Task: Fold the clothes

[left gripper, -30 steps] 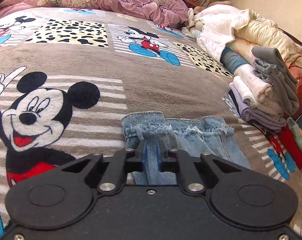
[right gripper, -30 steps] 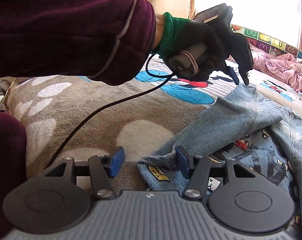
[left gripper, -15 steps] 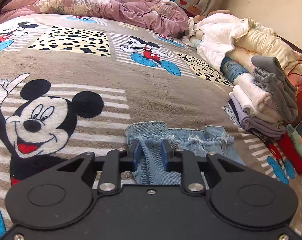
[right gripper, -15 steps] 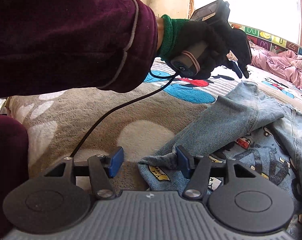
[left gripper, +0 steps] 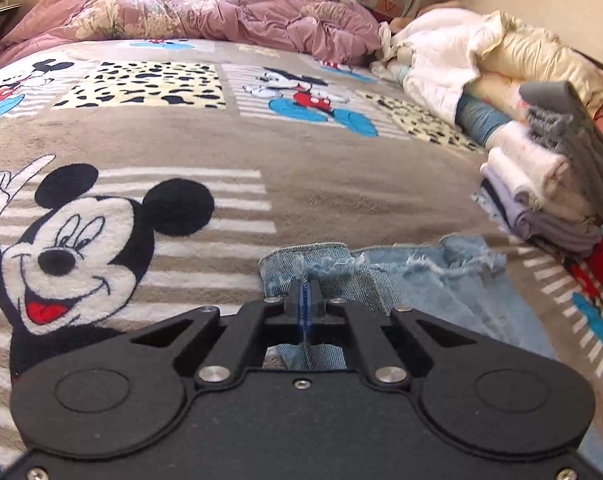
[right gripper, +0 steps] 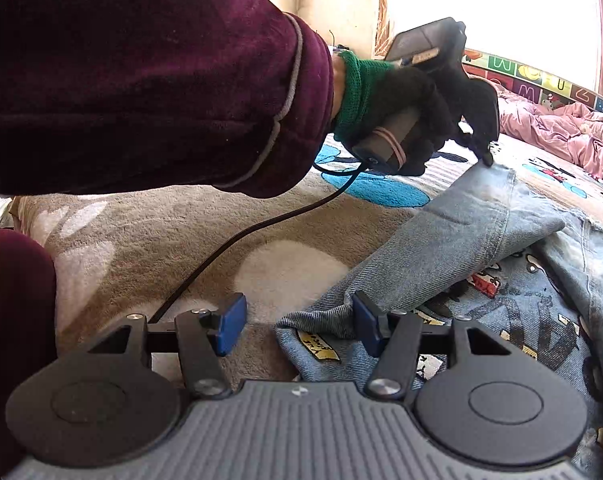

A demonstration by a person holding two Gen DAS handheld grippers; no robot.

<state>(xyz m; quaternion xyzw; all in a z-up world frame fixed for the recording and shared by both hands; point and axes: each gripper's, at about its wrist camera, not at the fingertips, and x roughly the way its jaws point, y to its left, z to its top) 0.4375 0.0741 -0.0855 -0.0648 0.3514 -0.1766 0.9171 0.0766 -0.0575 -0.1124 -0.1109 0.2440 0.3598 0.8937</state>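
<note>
A light blue denim garment (left gripper: 429, 280) with frayed hems and cartoon prints lies on the Mickey Mouse blanket (left gripper: 181, 140). My left gripper (left gripper: 304, 300) is shut on a pinch of its denim edge, a thin fold between the blue pads. In the right wrist view the garment (right gripper: 481, 260) lies right of centre, one part folded over. My right gripper (right gripper: 297, 320) is open, low over the blanket, with the garment's near corner between its pads; the right pad (right gripper: 365, 322) touches the cloth. The left gripper (right gripper: 486, 156) also shows there, held by a gloved hand, tips on the denim.
A stack of folded clothes (left gripper: 549, 184) stands at the right. White and cream bedding (left gripper: 481, 64) is piled behind it. A crumpled pink quilt (left gripper: 221, 20) lies across the far end. A black cable (right gripper: 241, 240) runs from the left gripper. A maroon sleeve (right gripper: 141, 80) fills the upper left.
My left gripper opened, then closed on the denim edge, and its view has tilted up a little. The right gripper has stayed open in the same place.
</note>
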